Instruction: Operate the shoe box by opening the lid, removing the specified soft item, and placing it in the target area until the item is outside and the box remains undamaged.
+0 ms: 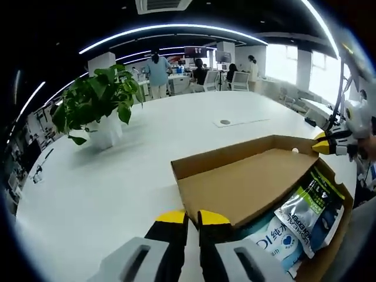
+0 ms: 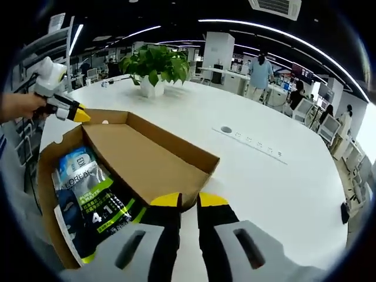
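The brown cardboard shoe box point(image 1: 332, 235) point(image 2: 50, 194) lies on the white table with its lid point(image 1: 247, 182) point(image 2: 141, 155) raised along one long edge. Under that edge lie soft packets: a white and blue one point(image 1: 276, 244) and a dark one with green print point(image 1: 311, 202) point(image 2: 94, 202). My left gripper point(image 1: 193, 218) point(image 2: 78, 114) is shut on one end of the lid's raised edge. My right gripper point(image 2: 189, 201) point(image 1: 324, 144) is shut on the other end. A hand point(image 2: 20, 106) holds the left gripper.
A potted green plant point(image 1: 97, 106) point(image 2: 154, 67) stands on the white table point(image 1: 117, 188) point(image 2: 282, 182) beyond the box. A cable hatch point(image 1: 225, 122) point(image 2: 226, 130) sits in the tabletop. People, chairs and desks are far behind the table.
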{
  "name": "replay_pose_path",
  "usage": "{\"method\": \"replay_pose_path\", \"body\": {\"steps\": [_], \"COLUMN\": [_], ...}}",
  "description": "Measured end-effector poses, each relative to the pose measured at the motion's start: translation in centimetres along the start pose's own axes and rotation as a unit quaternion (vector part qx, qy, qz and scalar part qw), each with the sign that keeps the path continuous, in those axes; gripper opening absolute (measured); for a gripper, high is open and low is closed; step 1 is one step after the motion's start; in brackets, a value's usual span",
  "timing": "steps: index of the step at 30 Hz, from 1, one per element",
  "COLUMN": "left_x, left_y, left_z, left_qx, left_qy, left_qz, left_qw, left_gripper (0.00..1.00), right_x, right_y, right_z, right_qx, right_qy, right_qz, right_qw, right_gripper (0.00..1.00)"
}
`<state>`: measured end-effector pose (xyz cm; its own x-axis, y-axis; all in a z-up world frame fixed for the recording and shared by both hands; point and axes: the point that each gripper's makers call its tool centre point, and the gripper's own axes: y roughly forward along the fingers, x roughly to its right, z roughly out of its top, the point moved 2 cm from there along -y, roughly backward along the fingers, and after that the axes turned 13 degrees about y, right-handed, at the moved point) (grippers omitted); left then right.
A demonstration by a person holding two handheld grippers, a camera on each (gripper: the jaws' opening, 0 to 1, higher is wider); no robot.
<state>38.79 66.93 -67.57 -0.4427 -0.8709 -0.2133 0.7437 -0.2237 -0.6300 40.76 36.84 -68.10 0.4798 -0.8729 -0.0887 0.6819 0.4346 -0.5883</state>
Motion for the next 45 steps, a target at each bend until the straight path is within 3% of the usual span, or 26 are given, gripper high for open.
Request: {"method": "replay_pose_path", "body": {"steps": [3, 5, 9, 24, 30, 37, 45], "left_x": [0.4, 1.0, 1.6, 3.3, 5.5, 8.0, 10.9], "left_y": [-0.4, -0.6, -1.0, -3.9, -4.6, -4.5, -4.4], "left_z": [0.0, 0.1, 0.1, 0.7, 0.5, -0.9, -2.2], "left_qx": [-0.001, 0.0, -0.005, -0.001, -0.008, -0.023, -0.042], "left_qy": [0.009, 0.013, 0.039, 0.037, 0.021, 0.013, -0.024], "left_qz": [-0.005, -0.018, -0.023, -0.031, -0.062, -0.101, -0.157], "left_qw": [0.9999, 0.9998, 0.999, 0.9988, 0.9978, 0.9946, 0.9864], "left_gripper": [0.1, 0.21, 0.23, 0.32, 0.35, 0.38, 0.38], "right_x": [-0.1, -0.1, -0.3, -1.0, -1.5, -2.2, -3.5], "right_y": [-0.3, -0.5, -1.1, -3.7, -4.6, -5.2, -5.8], "right_z": [-0.2, -0.4, -1.0, -2.0, -2.5, -2.8, -2.8], "right_qx": [-0.003, -0.007, -0.014, -0.026, -0.042, -0.05, -0.05], "right_qy": [-0.003, 0.0, 0.001, -0.007, -0.005, -0.001, 0.001], "right_qz": [0.002, 0.005, 0.009, 0.033, 0.047, 0.06, 0.075], "right_qw": [1.0, 1.0, 0.9999, 0.9991, 0.998, 0.997, 0.9959], "right_gripper": [0.12, 0.15, 0.2, 0.29, 0.32, 0.35, 0.39]}}
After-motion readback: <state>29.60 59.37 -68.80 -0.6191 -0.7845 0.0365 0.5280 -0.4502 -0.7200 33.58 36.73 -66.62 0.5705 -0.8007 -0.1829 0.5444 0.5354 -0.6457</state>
